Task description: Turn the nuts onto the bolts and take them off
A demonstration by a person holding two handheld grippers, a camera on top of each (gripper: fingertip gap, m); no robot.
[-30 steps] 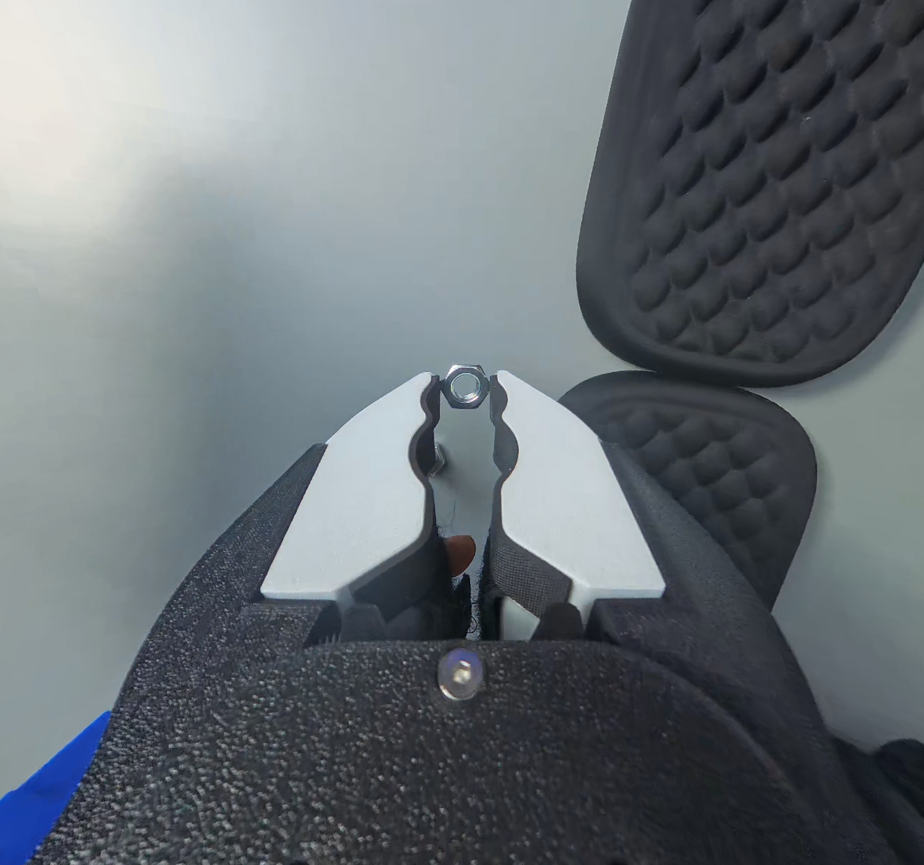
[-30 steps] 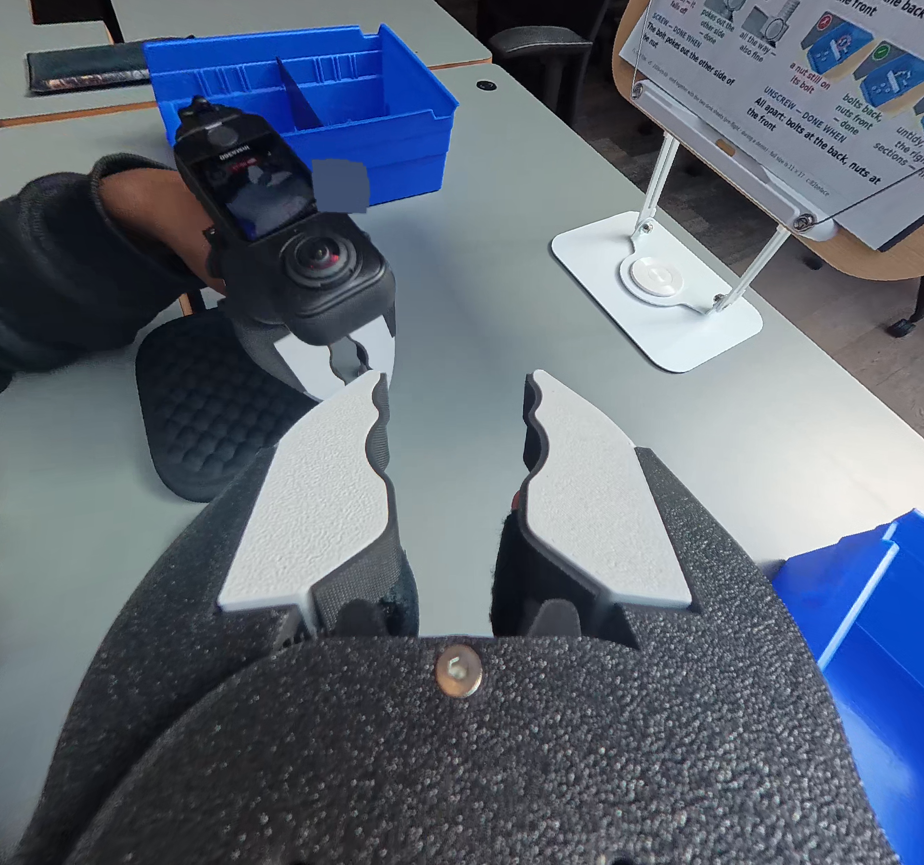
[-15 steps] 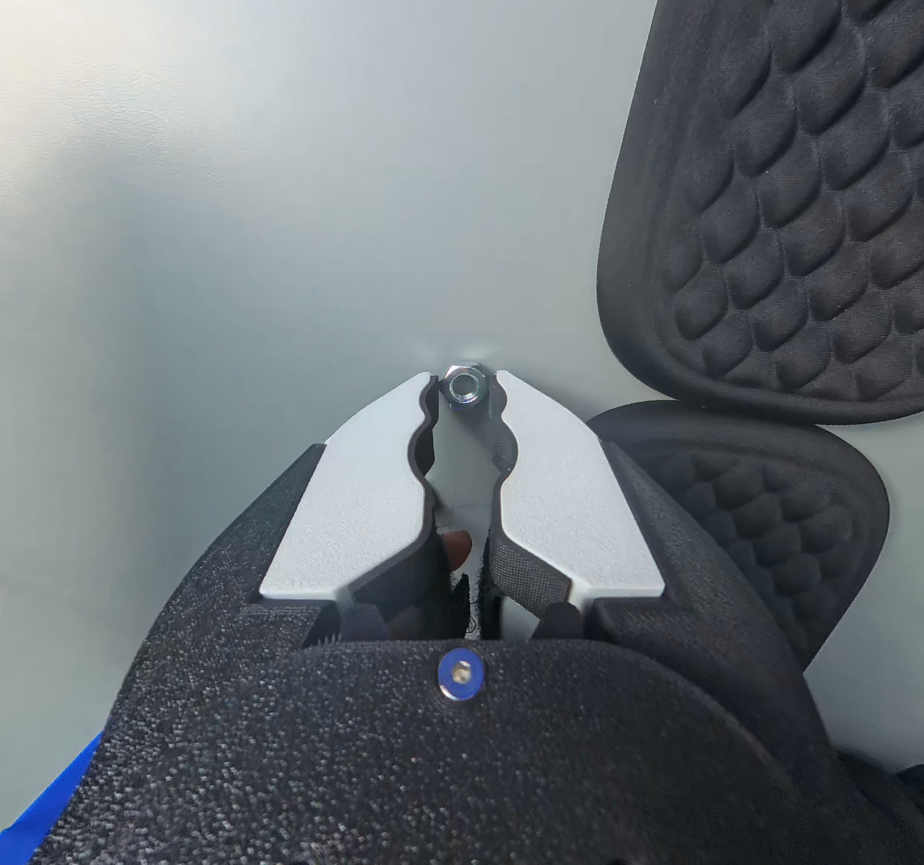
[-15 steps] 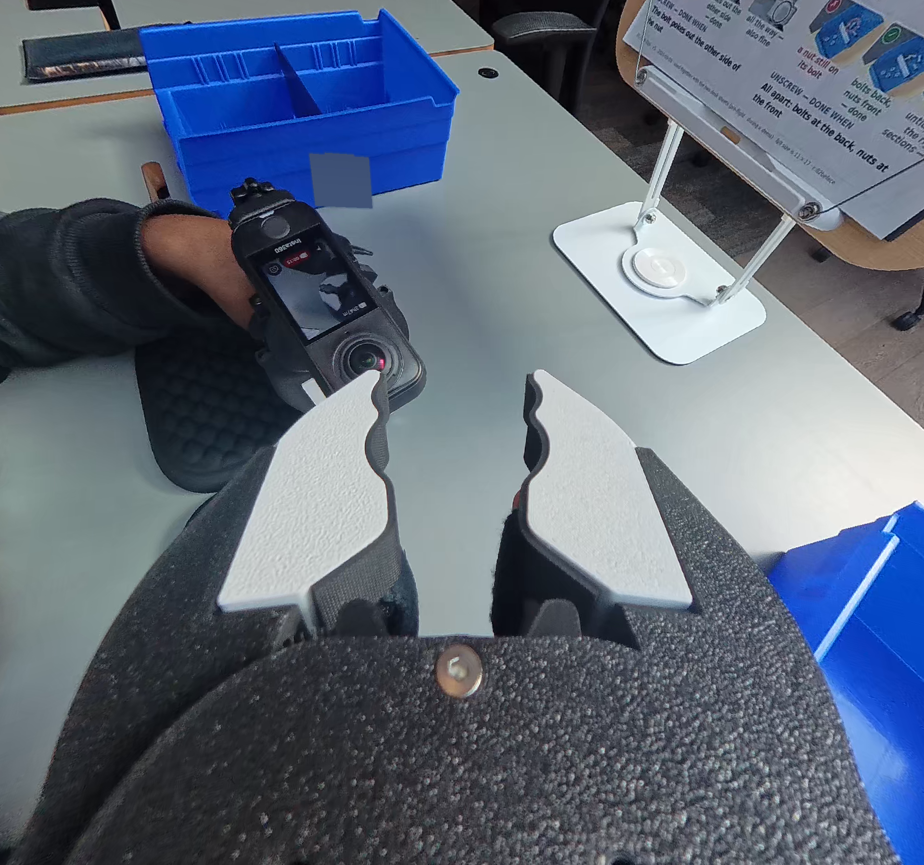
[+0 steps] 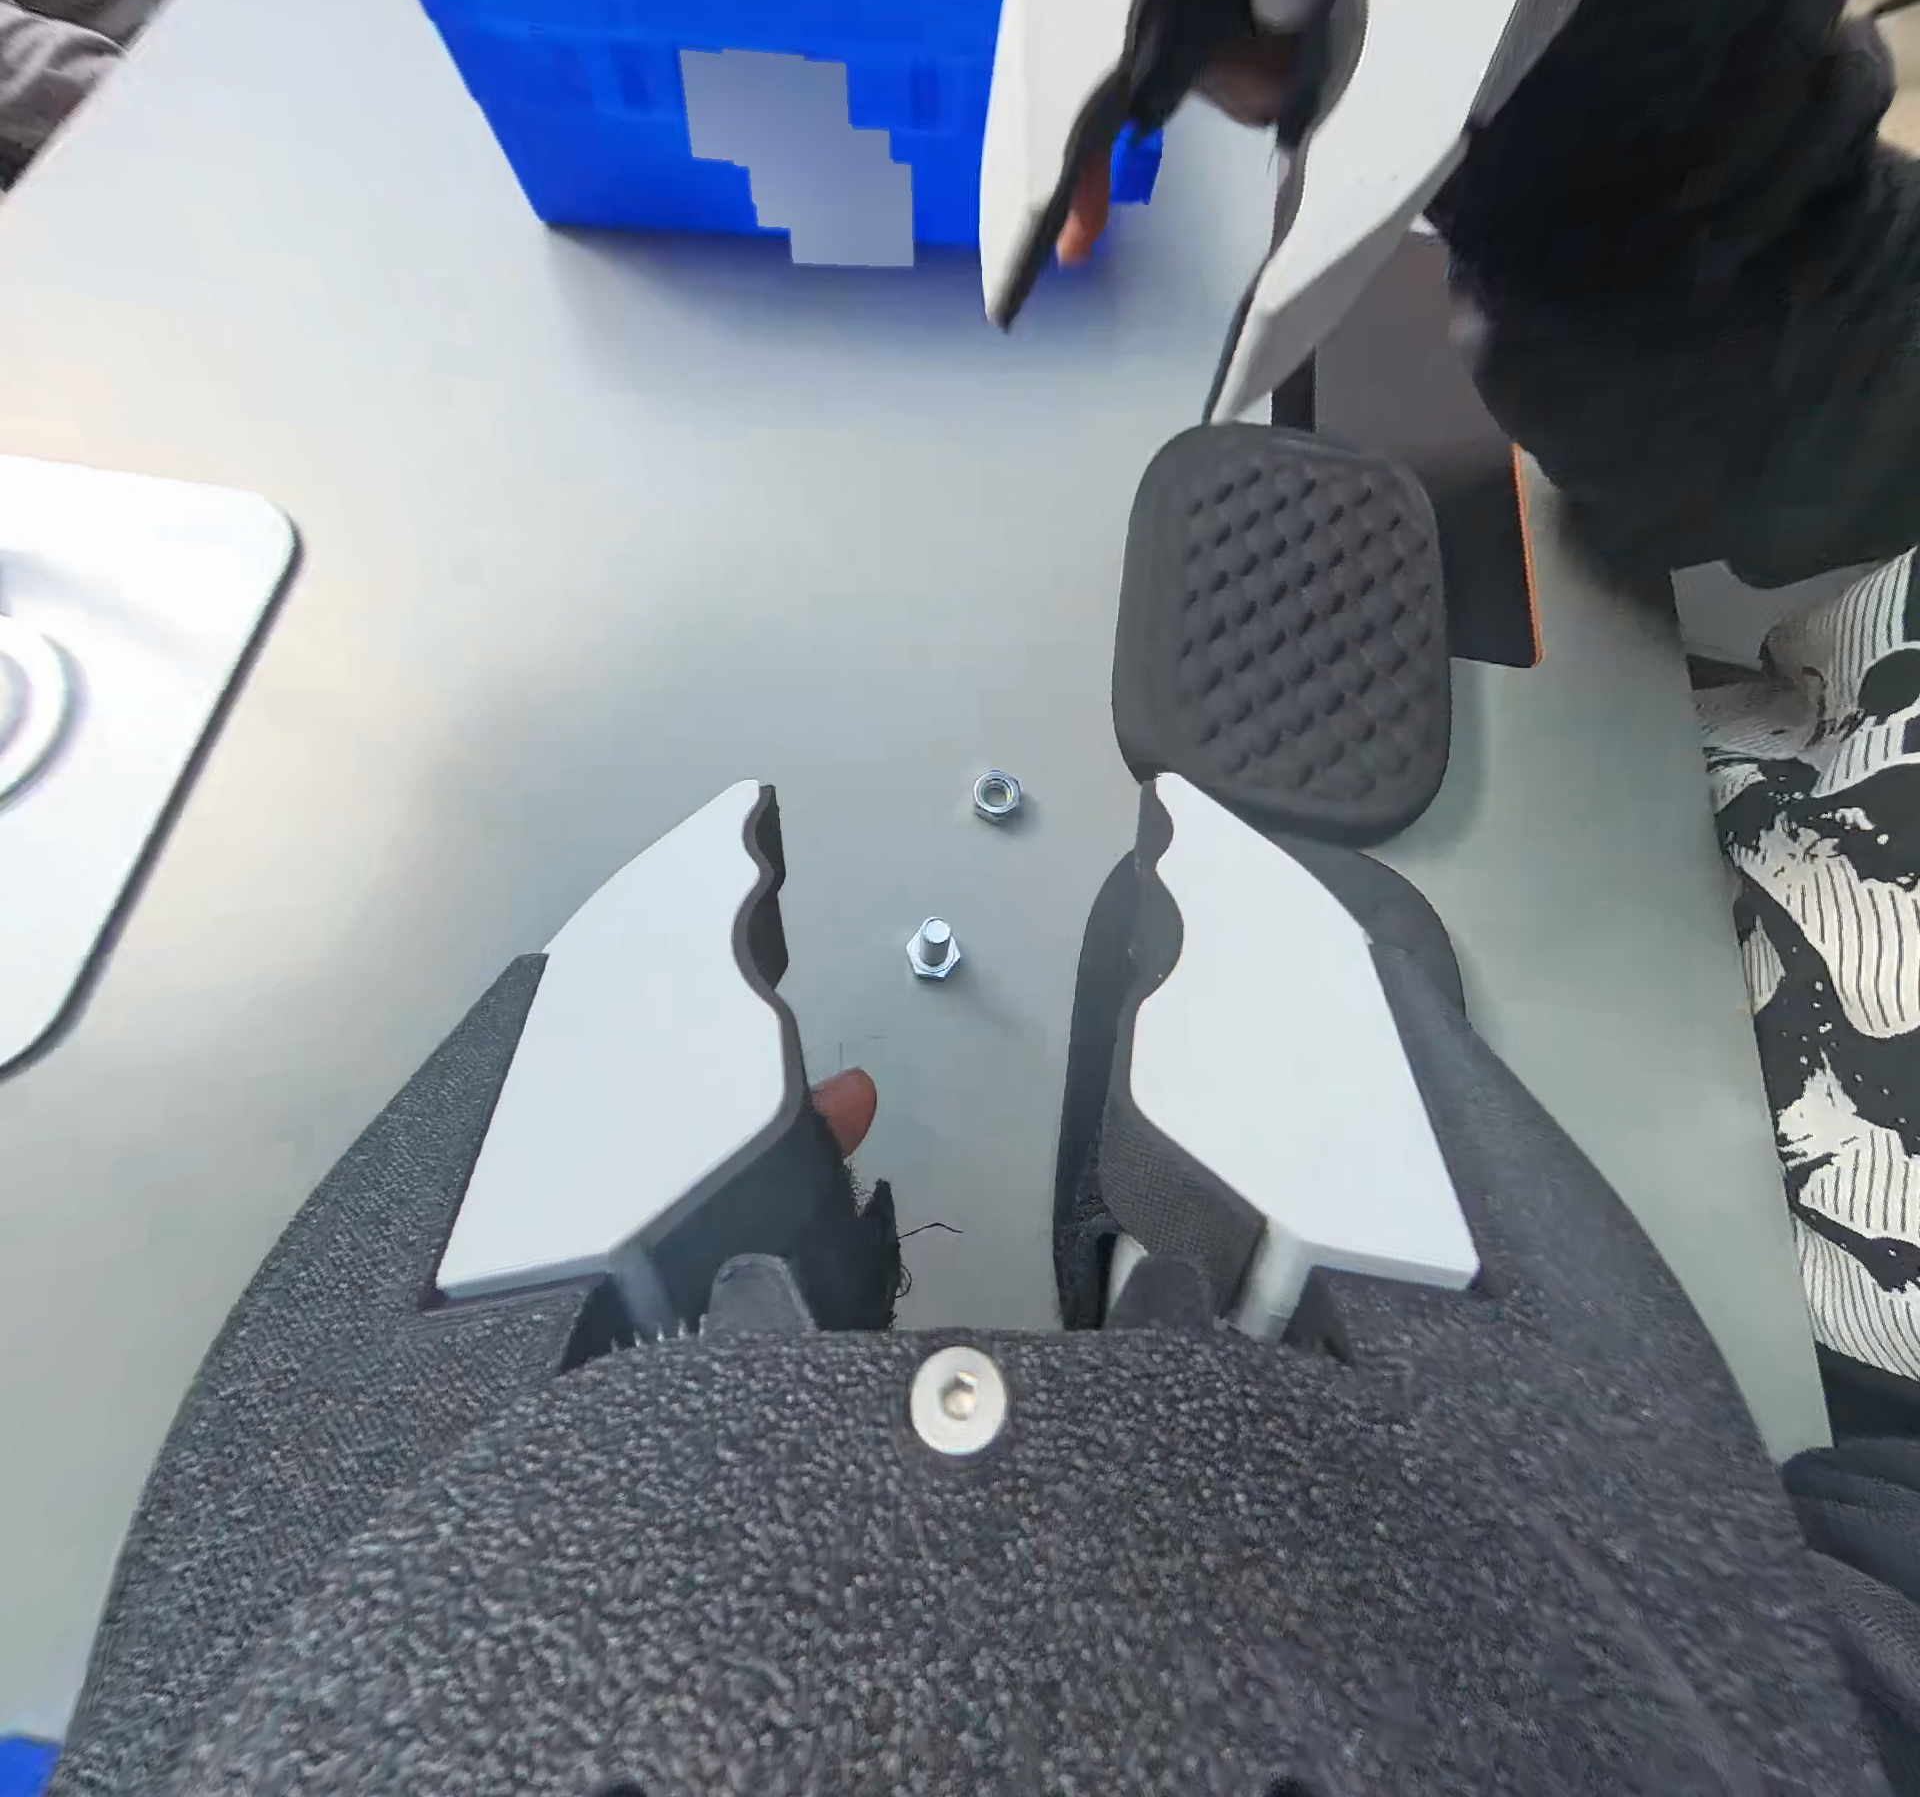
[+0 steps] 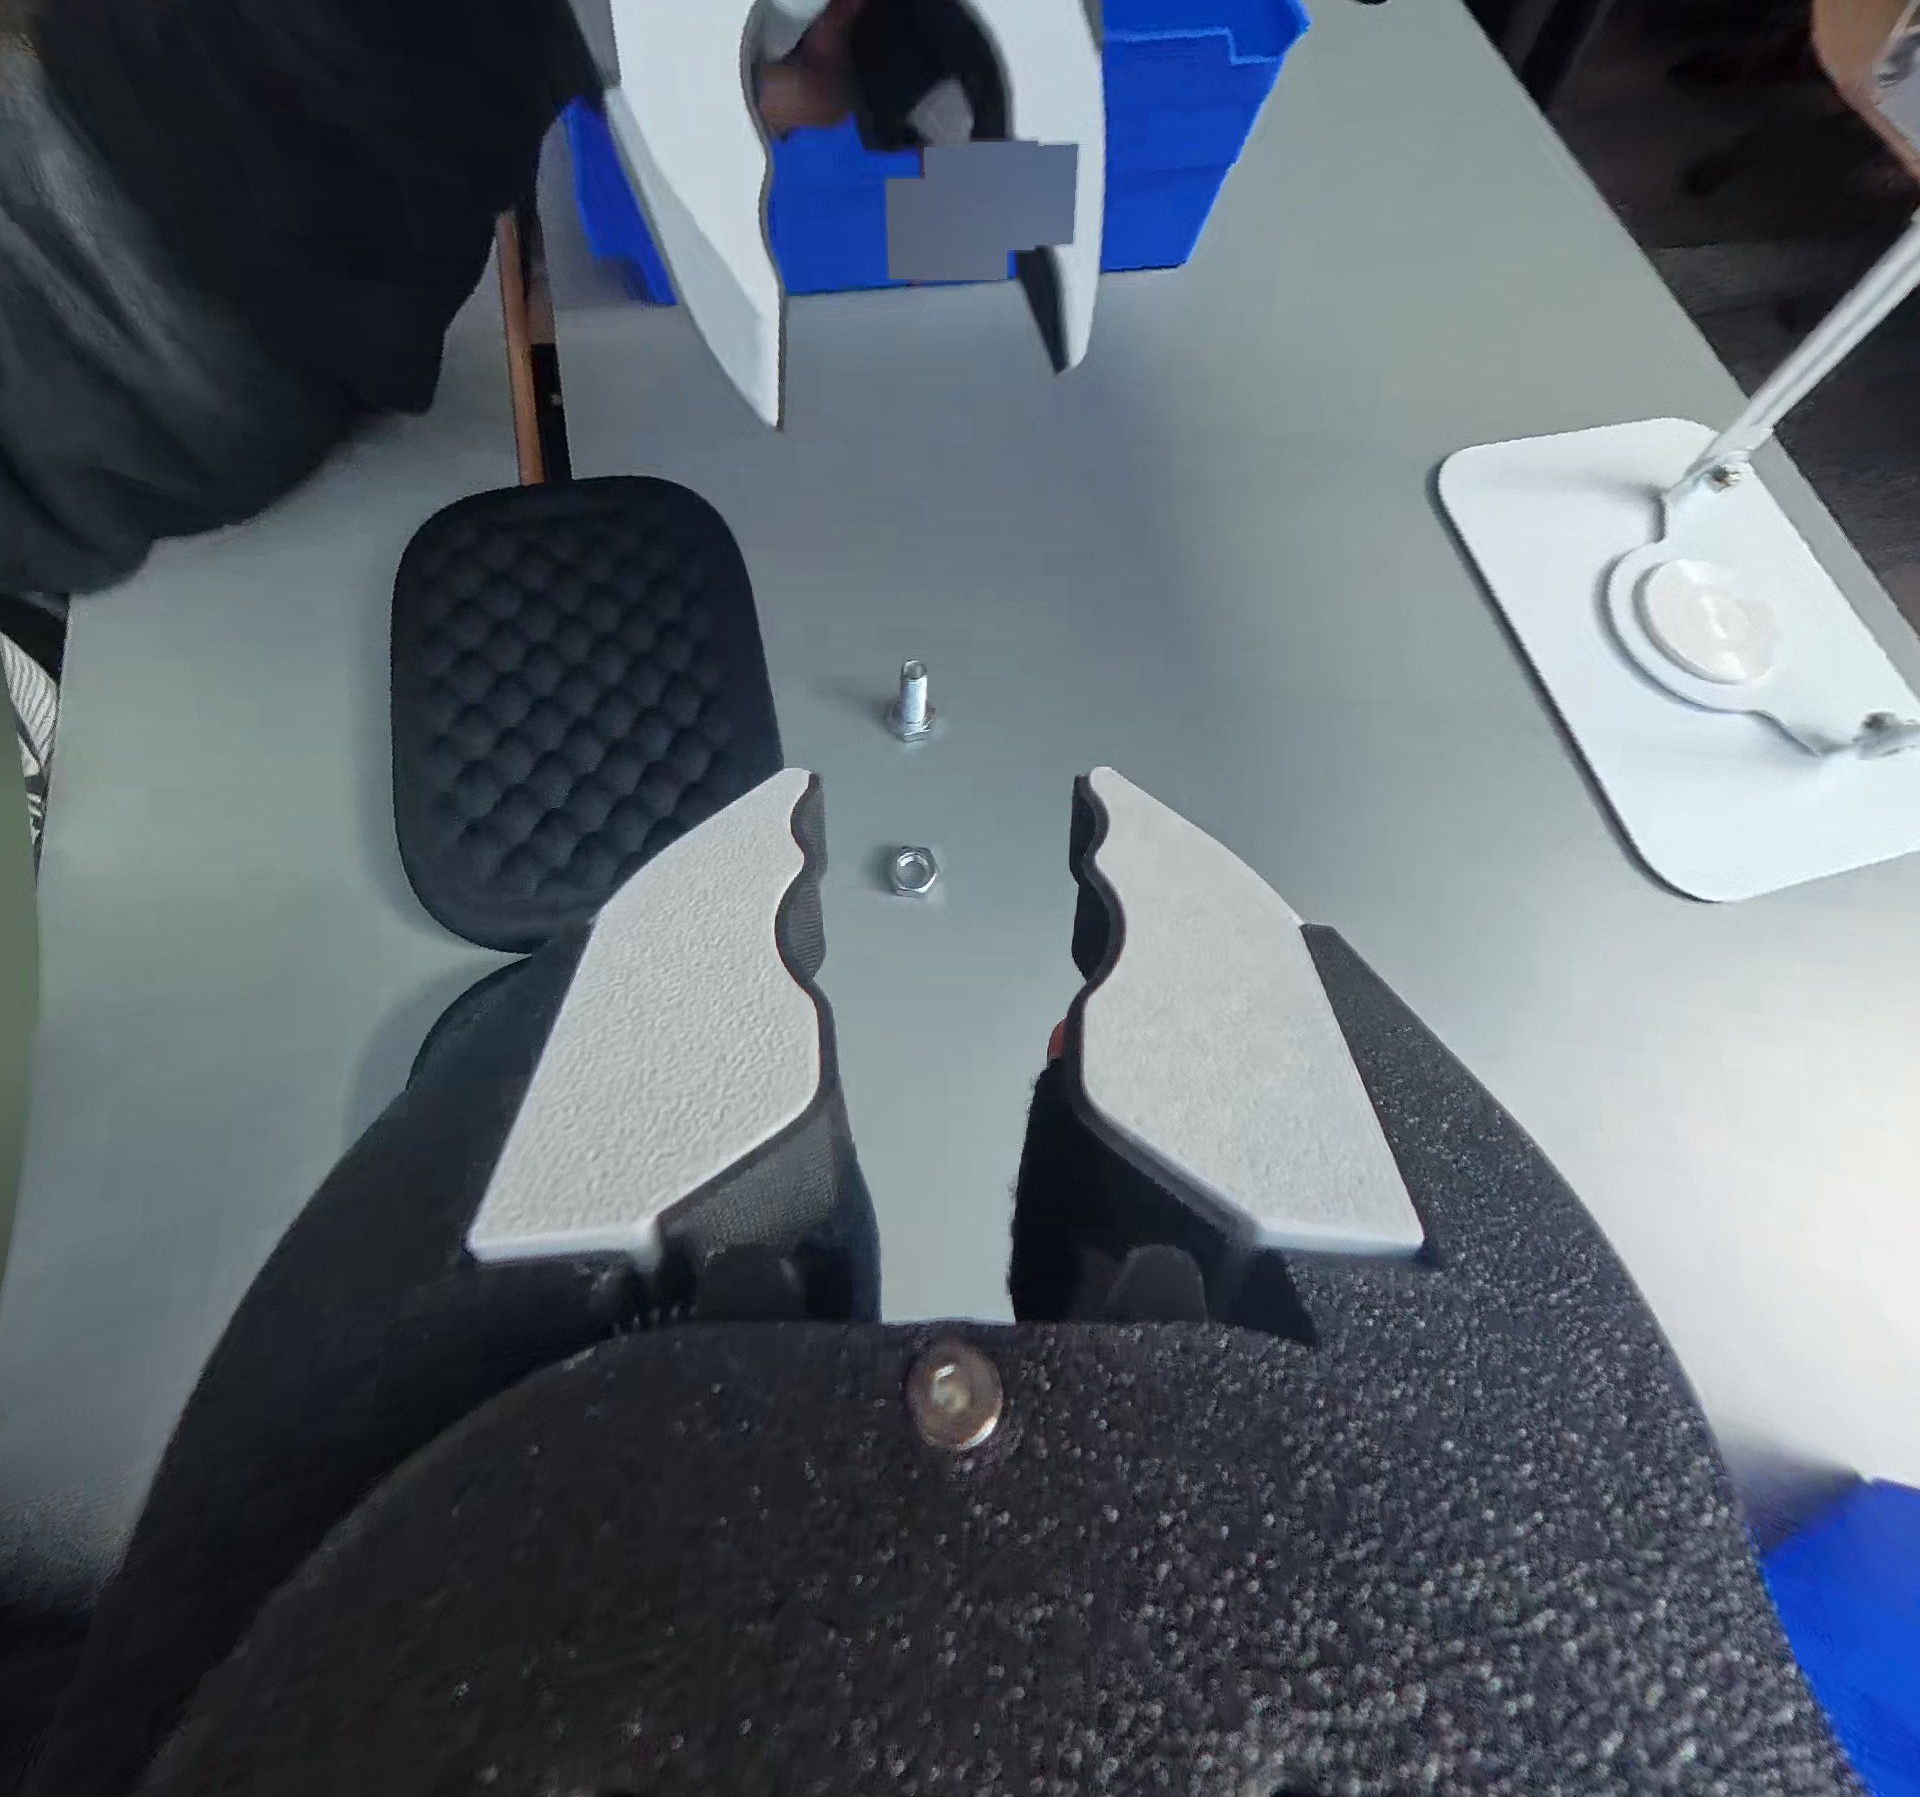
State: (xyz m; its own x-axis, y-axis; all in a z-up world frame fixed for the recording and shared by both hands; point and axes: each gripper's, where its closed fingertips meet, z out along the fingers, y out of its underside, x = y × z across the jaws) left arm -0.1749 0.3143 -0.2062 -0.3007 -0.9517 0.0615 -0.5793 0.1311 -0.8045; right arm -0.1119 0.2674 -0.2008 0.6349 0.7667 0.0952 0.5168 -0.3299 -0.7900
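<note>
Now nut (image 5: 996, 795) and bolt (image 5: 933, 949) stand apart between both gaping tongs (image 5: 956, 797).

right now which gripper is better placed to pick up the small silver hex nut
Probably right: the small silver hex nut lies between the open right gripper's fingertips. The left gripper hovers nearer the upright silver bolt.
</note>
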